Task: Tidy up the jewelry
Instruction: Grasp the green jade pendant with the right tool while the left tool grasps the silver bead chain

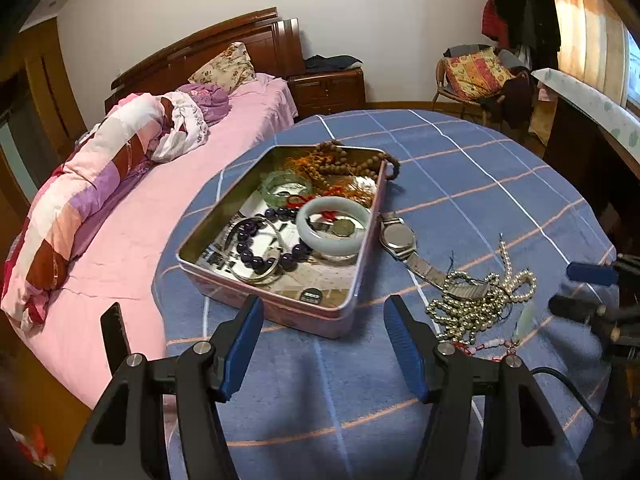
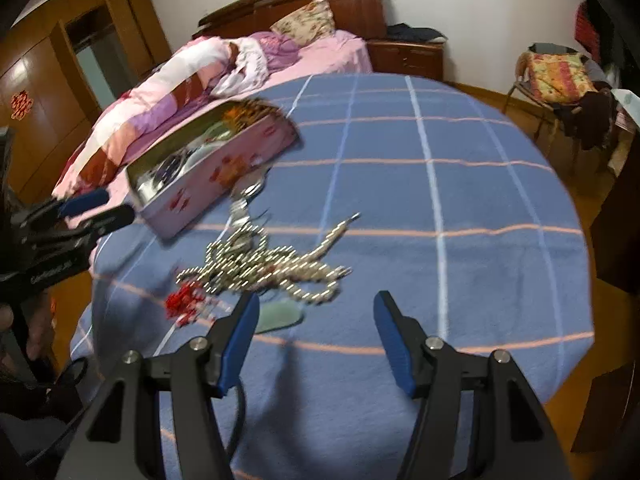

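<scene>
Pink metal tin [image 1: 340,322], lid off, set on the blue checked cloth [image 1: 460,168] of a round table. Inside, clear only from the left wrist: pale jade bangle [image 1: 334,226] near the right wall, dark purple bead bracelet [image 1: 266,240] lying across a thin clear bangle [image 1: 256,248], green bangle [image 1: 286,186] further back, brown wooden beads [image 1: 356,162] spilling over the far right corner. Just outside the tin's right wall, a metal wristwatch [image 1: 398,238], strap running toward a tangle of pearl strands [image 1: 480,300] on the cloth.

Left gripper [image 1: 322,314] held above the tin's near edge, blue pads apart, nothing between them.

From the right wrist, mostly motion blur — tin [image 2: 224,168] seen side-on with red prints on its wall, contents hardly readable. Pearl strands [image 2: 272,264] streaked across the cloth, with red beads [image 2: 184,300] at their near left end and a pale green pendant [image 2: 278,316] just beside the left blue pad. Right gripper [image 2: 316,312] just short of the pile, fingers apart and empty; in the left view visible only as a blurred shape at the right edge [image 1: 592,292].

Round about: bed with pink sheet [image 1: 132,216] and rolled patchwork quilt [image 1: 80,200] touching the table's left side, dark wooden headboard [image 1: 208,44], nightstand [image 1: 326,88], chair with a patterned cushion [image 1: 476,72], wooden wardrobe [image 2: 60,92] — shown in full only from the right wrist.
</scene>
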A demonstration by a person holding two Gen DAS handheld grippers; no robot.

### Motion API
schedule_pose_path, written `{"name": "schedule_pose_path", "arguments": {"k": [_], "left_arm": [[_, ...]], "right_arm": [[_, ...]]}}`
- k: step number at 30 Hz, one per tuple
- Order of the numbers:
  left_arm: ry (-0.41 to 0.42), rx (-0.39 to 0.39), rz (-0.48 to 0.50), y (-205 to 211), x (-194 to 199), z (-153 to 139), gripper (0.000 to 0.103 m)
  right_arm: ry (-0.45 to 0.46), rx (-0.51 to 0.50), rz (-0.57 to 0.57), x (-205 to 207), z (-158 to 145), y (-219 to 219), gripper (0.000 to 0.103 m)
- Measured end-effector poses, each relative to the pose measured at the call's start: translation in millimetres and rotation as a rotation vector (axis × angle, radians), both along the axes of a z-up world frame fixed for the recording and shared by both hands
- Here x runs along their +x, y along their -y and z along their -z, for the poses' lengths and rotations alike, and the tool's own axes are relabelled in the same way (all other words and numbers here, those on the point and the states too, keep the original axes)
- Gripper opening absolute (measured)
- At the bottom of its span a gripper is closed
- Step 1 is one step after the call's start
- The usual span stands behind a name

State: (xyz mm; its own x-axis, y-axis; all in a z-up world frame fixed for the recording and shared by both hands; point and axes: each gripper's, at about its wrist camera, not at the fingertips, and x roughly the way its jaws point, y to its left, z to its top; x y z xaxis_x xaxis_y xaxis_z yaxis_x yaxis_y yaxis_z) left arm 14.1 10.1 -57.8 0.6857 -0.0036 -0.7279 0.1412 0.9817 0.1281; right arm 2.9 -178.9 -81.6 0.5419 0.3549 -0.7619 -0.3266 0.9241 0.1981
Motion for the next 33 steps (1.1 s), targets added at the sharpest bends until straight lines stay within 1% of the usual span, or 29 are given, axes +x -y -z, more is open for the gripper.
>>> {"name": "schedule_pose_path", "arguments": {"k": [4, 6, 10, 11, 12, 14, 18, 22, 28, 33], "left_arm": [[-0.018, -0.008, -0.008, 3, 5, 7, 0.063], [-0.022, -0.012, -0.010, 3, 7, 11, 0.063], [-0.043, -0.031, -0.021, 5, 11, 17, 0.063], [-0.045, -0.034, -0.023, 5, 11, 18, 0.063], [-0.048, -0.041, -0.023, 7, 12, 18, 0.063], [-0.048, -0.043, -0.030, 9, 11, 19, 0.063], [-0.041, -0.042, -0.029, 12, 9, 19, 0.063], [0.014, -0.018, -0.036, 14, 3, 9, 0.063], [-0.008, -0.036, 0.007, 24, 4, 13, 0.063], [0.001, -0.031, 0.048, 38, 1, 12, 0.063]], "right_arm": [[-0.013, -0.003, -0.044, -4, 9, -18, 0.063], [-0.009, -0.027, -0.055, -5, 12, -26, 0.063], [0.002, -0.078, -0.028, -4, 21, -36, 0.063], [0.004, -0.094, -0.034, -5, 23, -40, 0.060], [0.034, -0.139, -0.034, -8, 24, -45, 0.054], [0.044, -0.147, -0.039, -10, 24, -47, 0.051], [0.052, -0.130, -0.035, -11, 23, -42, 0.050], [0.068, -0.117, -0.016, -11, 16, -33, 0.050], [0.091, -0.123, 0.020, -10, 4, -15, 0.050], [0.084, -0.129, 0.075, -2, 2, 7, 0.050]]}}
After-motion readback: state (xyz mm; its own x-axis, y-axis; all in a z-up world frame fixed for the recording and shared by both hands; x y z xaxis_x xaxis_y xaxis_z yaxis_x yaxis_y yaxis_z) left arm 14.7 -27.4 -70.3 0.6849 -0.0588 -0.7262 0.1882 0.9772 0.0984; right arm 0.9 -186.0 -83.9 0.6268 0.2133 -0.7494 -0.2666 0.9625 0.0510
